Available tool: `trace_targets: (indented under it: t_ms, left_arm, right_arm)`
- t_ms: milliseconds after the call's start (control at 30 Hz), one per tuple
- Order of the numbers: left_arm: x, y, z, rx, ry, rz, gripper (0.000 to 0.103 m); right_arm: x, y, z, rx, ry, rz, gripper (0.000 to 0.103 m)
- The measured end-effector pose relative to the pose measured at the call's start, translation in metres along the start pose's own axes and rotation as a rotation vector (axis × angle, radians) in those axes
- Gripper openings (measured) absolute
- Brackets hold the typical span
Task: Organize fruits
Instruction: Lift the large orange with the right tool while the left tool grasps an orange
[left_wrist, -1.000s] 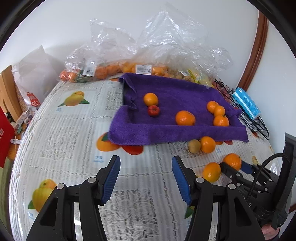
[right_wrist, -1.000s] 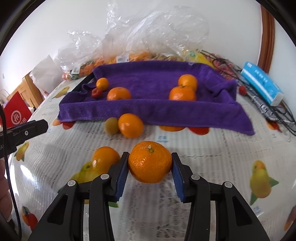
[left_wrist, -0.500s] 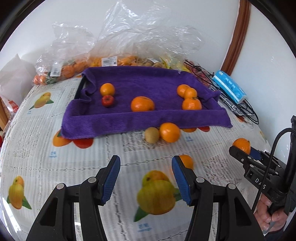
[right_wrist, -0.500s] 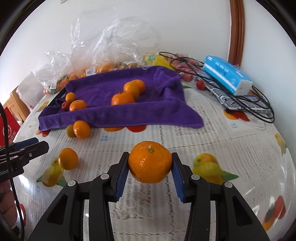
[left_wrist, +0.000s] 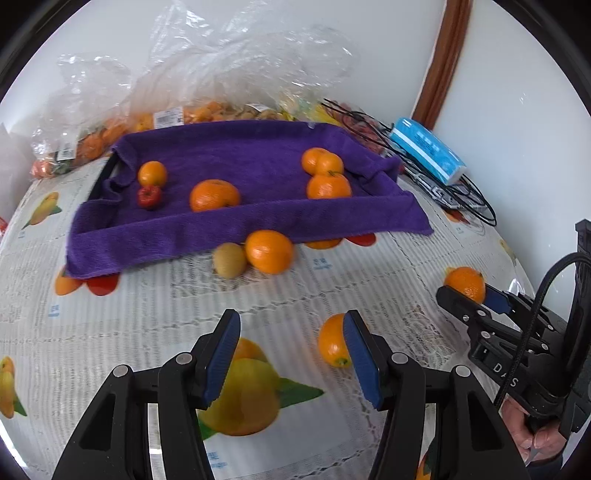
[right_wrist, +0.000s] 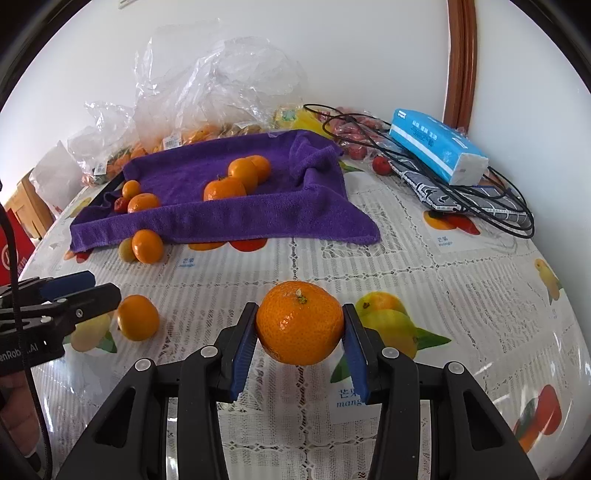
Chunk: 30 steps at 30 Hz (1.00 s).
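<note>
White walls back a table (right_wrist: 424, 266) spread with a lace-patterned cloth printed with fruit pictures. Your right gripper (right_wrist: 300, 332) is clamped on a mandarin (right_wrist: 299, 322), both blue pads pressed to its sides, held above the cloth in front of you. Your left gripper (left_wrist: 290, 350) stands partly apart with nothing between its pads; a loose orange (left_wrist: 331, 345) lies on the cloth just beyond its right finger, partly hidden by it.

Ahead sits a tray draped in a purple towel (left_wrist: 240, 155), already holding several mandarins: three clustered at its right (left_wrist: 325, 173), one in the middle (left_wrist: 214, 195), one at the left (left_wrist: 152, 173) beside a small red fruit (left_wrist: 149, 196). Against the towel's near edge rest another orange (left_wrist: 269, 251) and a yellow-green fruit (left_wrist: 229, 259), touching each other.

Behind the tray, crumpled clear plastic bags (right_wrist: 207, 88) of fruit line the wall. To the right, a blue tissue pack (right_wrist: 436, 146) sits on a tangle of black cables (right_wrist: 480, 199), with small red fruits (right_wrist: 382, 164) near it.
</note>
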<state>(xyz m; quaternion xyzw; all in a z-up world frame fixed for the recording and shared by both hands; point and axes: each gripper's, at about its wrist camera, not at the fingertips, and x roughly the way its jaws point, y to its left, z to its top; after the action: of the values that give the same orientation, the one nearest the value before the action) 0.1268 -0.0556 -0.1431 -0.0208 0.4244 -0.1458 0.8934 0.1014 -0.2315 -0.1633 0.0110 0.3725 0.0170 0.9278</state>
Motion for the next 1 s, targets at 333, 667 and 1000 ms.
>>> trace_targets:
  t_ms: [333,667,1000]
  left_arm:
    - [0.021,-0.032,-0.007,0.052,0.051,-0.09,0.054]
    - [0.022,-0.031,-0.008,0.111,0.001,0.005,0.031]
    - [-0.002,0.048,-0.012,0.001,-0.022,0.226,0.031]
  right_arm:
    - [-0.002,-0.027,0.0,0.042,0.001,-0.04,0.044]
    - [0.007,-0.018,-0.004,0.036,0.022,-0.011,0.044]
    - [0.024,0.038,0.011,-0.052,0.015,0.07,0.044]
